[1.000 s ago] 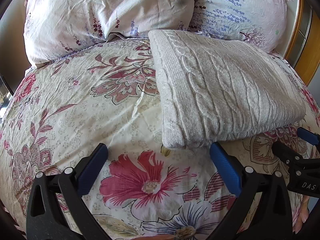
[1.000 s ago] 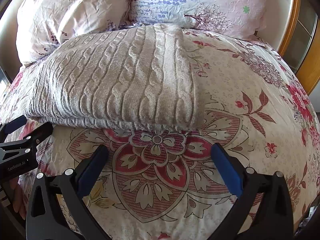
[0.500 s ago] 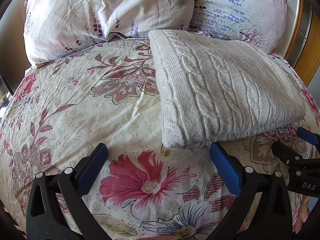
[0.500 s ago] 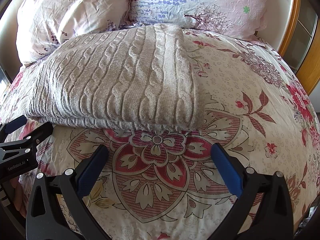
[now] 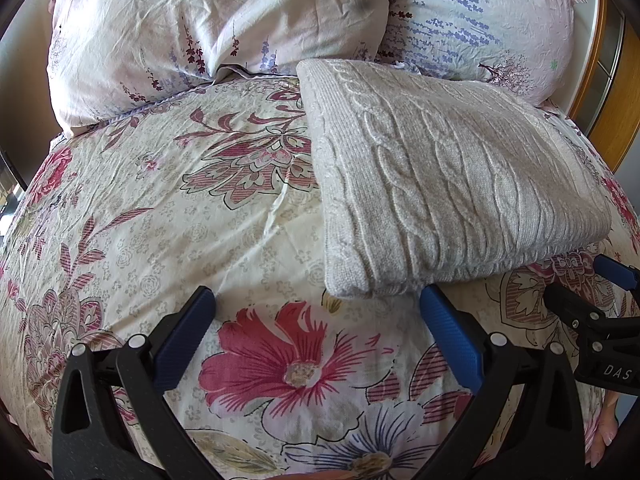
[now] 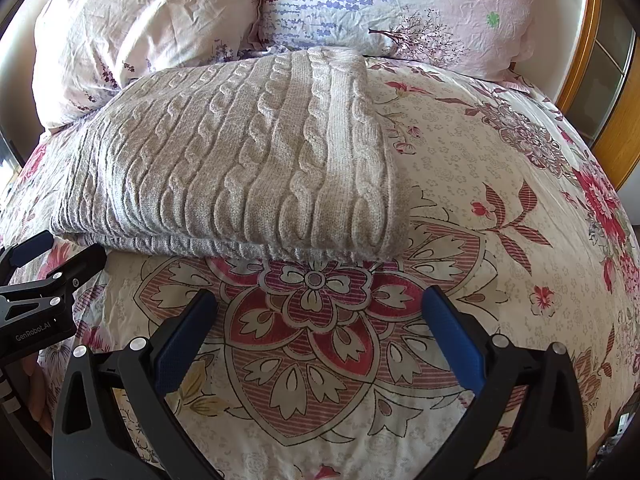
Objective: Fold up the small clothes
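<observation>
Folded sweater on the bed, both grippers standing off empty

The grey cable-knit sweater [image 5: 448,188] lies as a neat, thick rectangle on the floral bedspread [image 5: 200,240], its far edge up against the pillows [image 5: 224,20], so the folding of this piece looks done. The left gripper [image 5: 316,316] has its blue fingers [image 5: 448,332] spread wide with nothing between them; the sweater's near corner sits just beyond its right fingertip, apart from the pad as far as I can tell. The right gripper [image 6: 320,312] is likewise spread and empty, with the sweater's layered near edge just ahead of its fingertips and a little to their left. I'd judge both are held low and short of the cloth so the stack is not disturbed.
</observation>
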